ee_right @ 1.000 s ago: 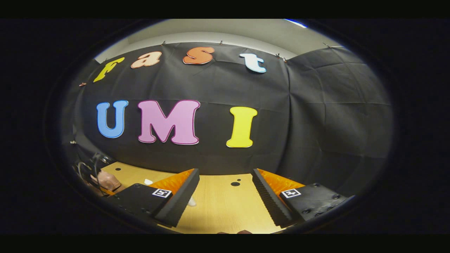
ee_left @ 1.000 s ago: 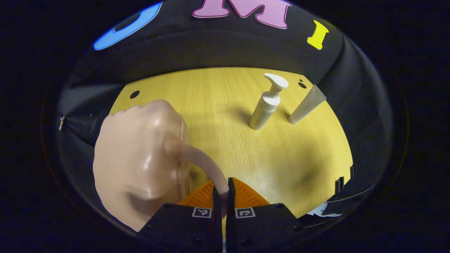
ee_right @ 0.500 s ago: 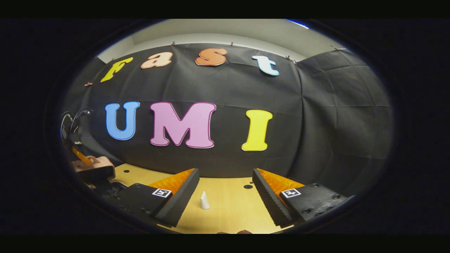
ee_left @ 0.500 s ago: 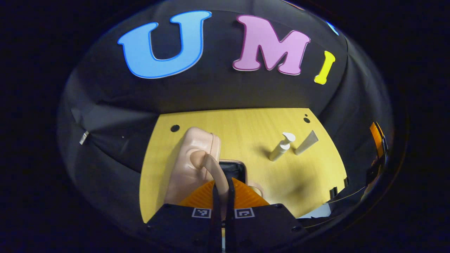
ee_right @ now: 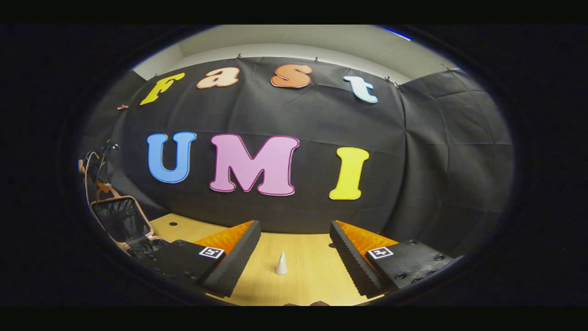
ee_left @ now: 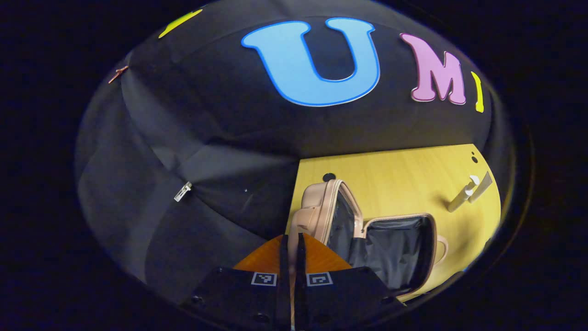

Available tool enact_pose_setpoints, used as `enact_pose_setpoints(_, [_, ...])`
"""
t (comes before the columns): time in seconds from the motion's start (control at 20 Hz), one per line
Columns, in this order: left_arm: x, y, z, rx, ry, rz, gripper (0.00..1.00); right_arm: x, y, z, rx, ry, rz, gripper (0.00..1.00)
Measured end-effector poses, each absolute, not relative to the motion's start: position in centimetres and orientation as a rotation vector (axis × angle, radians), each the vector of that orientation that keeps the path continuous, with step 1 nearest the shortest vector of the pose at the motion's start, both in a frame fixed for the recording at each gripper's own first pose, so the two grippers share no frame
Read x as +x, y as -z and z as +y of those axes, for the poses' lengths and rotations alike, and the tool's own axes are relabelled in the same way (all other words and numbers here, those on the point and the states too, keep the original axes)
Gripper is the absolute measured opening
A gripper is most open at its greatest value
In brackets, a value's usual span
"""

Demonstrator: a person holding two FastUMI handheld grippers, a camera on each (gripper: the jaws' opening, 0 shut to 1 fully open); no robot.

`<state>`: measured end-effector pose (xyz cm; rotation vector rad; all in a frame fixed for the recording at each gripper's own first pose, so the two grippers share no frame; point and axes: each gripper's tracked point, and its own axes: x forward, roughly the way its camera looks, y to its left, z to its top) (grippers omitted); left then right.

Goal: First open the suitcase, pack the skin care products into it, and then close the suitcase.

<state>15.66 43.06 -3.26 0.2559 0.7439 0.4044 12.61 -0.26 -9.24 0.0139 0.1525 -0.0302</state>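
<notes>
The small pink suitcase (ee_left: pixel 317 209) lies open on the wooden table (ee_left: pixel 395 177), its lid standing upright and the black-lined base (ee_left: pixel 390 253) flat to the right. My left gripper (ee_left: pixel 291 239) is shut on the lid's pink handle, above and behind the lid. In the right gripper view the raised lid (ee_right: pixel 120 219) stands at the far left with the left gripper (ee_right: pixel 102 184) at its top. A white pump bottle (ee_left: pixel 460 198) and a grey tube (ee_left: pixel 481 187) stand at the table's far right. My right gripper (ee_right: pixel 294 248) is open over the table, the tube (ee_right: pixel 281 264) standing beyond its fingers.
The black cloth wall closes the table's far side and left side. A round hole (ee_left: pixel 329 177) sits in the tabletop just behind the lid. Bare wood lies between the suitcase and the two products.
The left gripper has swung the lid up and over to the left, opening the suitcase and baring its black lining. The right gripper has drifted slightly, bringing the tube between its fingers' line.
</notes>
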Motion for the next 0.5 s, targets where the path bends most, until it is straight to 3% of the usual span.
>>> enact_pose_setpoints(0.05, [15.6, 4.4, 45.0, 0.238, -0.424, 0.759, 0.09, 12.4, 9.1, -0.1, 0.008, 0.038, 0.154, 0.94])
enact_pose_setpoints(0.25, [14.2, 11.0, 52.6, 0.153, -0.495, 0.836, 0.12, 11.3, 9.1, 0.3, -0.011, 0.093, 0.174, 0.97])
enact_pose_setpoints(0.5, [12.9, 19.1, 57.3, 0.071, -0.492, 0.913, 0.09, 10.4, 10.0, 2.2, -0.026, 0.137, 0.244, 0.97])
